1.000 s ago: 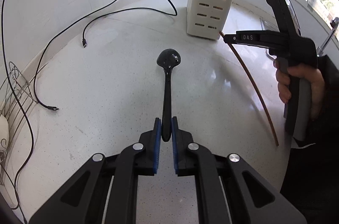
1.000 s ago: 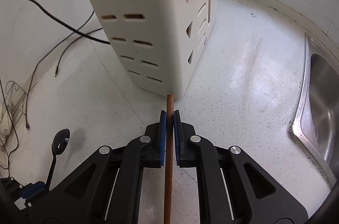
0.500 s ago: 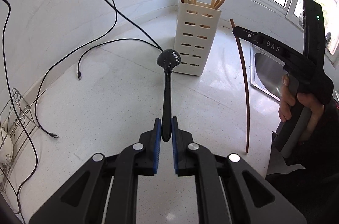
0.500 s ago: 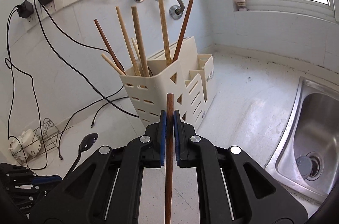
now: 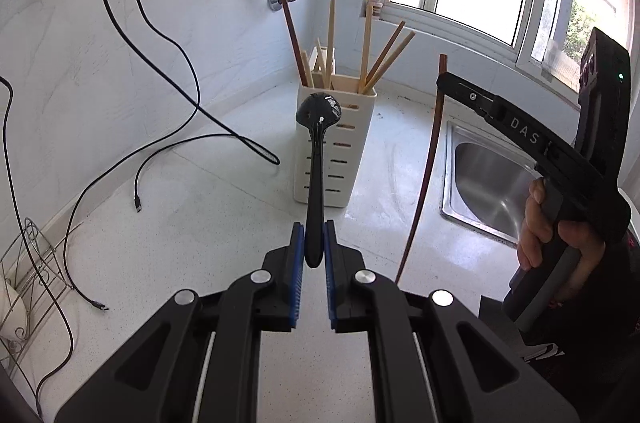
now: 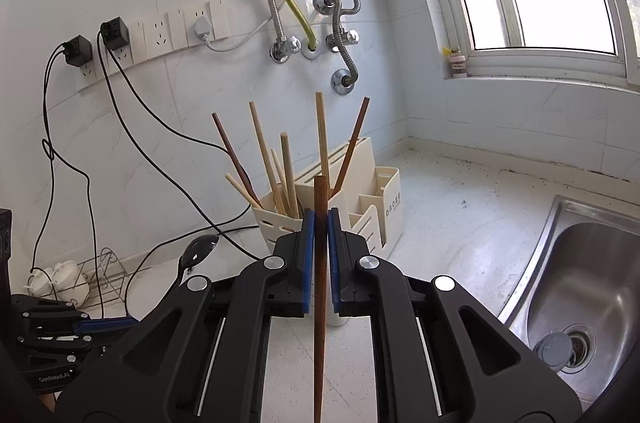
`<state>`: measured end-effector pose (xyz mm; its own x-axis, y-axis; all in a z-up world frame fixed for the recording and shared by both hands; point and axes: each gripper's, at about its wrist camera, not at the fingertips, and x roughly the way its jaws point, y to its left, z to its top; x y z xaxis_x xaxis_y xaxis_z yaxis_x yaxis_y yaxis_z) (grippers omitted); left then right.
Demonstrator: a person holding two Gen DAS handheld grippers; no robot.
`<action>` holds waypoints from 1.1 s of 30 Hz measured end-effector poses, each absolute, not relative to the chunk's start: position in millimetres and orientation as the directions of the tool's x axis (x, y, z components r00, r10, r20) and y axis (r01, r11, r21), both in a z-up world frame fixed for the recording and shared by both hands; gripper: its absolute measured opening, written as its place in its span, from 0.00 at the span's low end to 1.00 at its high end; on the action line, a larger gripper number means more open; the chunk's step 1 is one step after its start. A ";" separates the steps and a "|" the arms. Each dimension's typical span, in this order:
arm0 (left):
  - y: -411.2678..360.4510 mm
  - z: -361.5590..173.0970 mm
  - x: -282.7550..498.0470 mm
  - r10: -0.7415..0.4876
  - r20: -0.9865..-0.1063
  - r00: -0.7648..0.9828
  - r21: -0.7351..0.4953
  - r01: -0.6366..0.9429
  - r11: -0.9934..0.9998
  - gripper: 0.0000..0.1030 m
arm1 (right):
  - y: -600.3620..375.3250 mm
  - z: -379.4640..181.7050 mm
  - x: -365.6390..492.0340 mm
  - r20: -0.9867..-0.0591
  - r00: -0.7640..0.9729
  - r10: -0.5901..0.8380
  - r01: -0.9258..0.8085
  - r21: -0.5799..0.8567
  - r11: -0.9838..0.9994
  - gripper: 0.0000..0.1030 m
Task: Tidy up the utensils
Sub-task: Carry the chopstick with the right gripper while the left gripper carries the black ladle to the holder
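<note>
Nearest the utensil holder's front side, the left gripper (image 5: 314, 243) is seen with its jaws clamped on the handle of a black spoon (image 5: 316, 179). The handle is gripped at its end, so that the bowl is carried out ahead, raised clear of the counter (image 5: 208, 223) and pointing toward the holder, presumably so it can be dropped in bowl-first or handle-first once turned.

To the sink side of the holder, the right gripper (image 6: 318, 223) is held by a hand (image 5: 560, 243), its jaws closed tight on a dark brown chopstick (image 6: 319, 263). The stick is pinched near its upper end and hangs steeply down, its short tip standing above the jaws; this hold would suit lowering it upright into a slot.

Farther on stands the cream utensil holder (image 5: 334, 151) itself, on the counter in front of the wall, with several wooden chopsticks (image 6: 280, 171) already leaning in its slotted compartment. Beside it, on the window side, a stainless sink (image 6: 580, 283) is set into the counter. Black cables (image 5: 168, 163) lie on the side of the holder away from the sink.
</note>
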<state>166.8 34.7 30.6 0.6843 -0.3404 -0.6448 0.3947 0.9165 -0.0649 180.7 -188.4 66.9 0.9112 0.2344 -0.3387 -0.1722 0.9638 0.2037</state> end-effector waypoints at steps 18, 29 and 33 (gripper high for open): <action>16.4 85.1 192.1 -0.407 -0.468 0.785 -0.107 0.406 0.907 0.09 | -197.0 141.7 170.9 -0.161 0.952 0.259 -0.248 0.088 0.965 0.06; 5.2 85.6 202.2 -0.409 -0.514 0.754 -0.093 0.424 0.901 0.09 | -211.9 193.9 182.0 -0.042 0.965 0.259 -0.257 0.041 0.966 0.06; 4.9 78.3 201.7 -0.402 -0.605 0.688 -0.101 0.434 0.895 0.09 | -213.3 205.0 190.4 -0.014 0.963 0.270 -0.269 0.040 0.962 0.06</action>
<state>201.7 4.9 78.3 0.6878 -0.4016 -0.6047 0.4342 0.8952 -0.1007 190.4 -213.3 205.0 0.9628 0.2698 -0.0144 -0.2691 0.9623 0.0398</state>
